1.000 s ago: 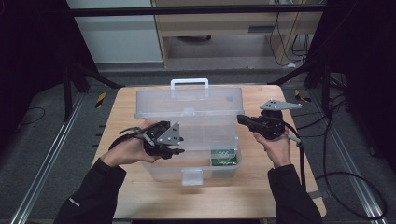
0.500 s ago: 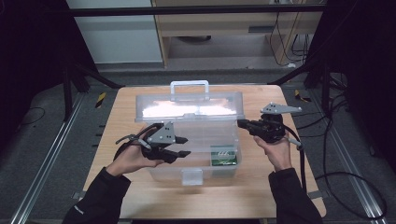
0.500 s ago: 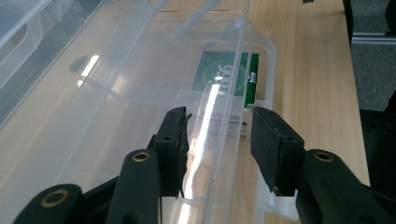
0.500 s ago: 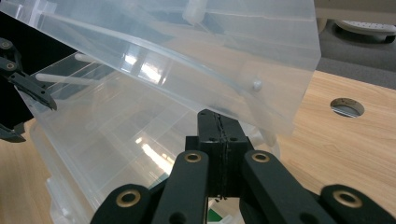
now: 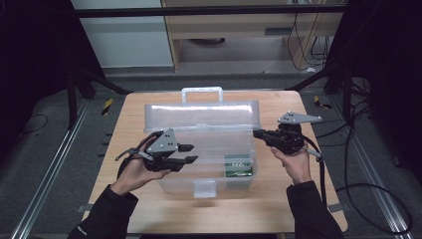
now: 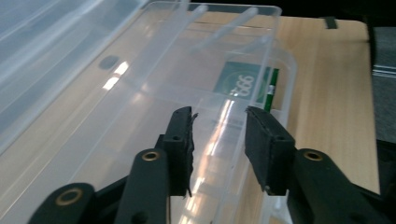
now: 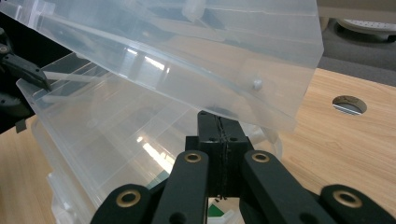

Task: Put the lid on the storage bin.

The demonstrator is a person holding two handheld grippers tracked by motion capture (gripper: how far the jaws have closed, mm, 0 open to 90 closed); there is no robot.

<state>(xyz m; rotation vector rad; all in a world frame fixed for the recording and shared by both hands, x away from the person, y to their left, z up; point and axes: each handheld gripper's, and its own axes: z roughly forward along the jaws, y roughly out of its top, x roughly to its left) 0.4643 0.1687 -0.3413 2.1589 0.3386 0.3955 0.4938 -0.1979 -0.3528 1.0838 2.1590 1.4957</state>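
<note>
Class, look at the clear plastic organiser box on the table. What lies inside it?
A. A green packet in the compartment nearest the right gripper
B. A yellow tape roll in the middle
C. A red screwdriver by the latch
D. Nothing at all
A: a green packet sits in the clear box at its right end.

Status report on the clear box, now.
Left gripper open, jaws just closing, nothing between them, over clear box. Right gripper shut under the raised lid. Green pack inside; nothing in the way.
</note>
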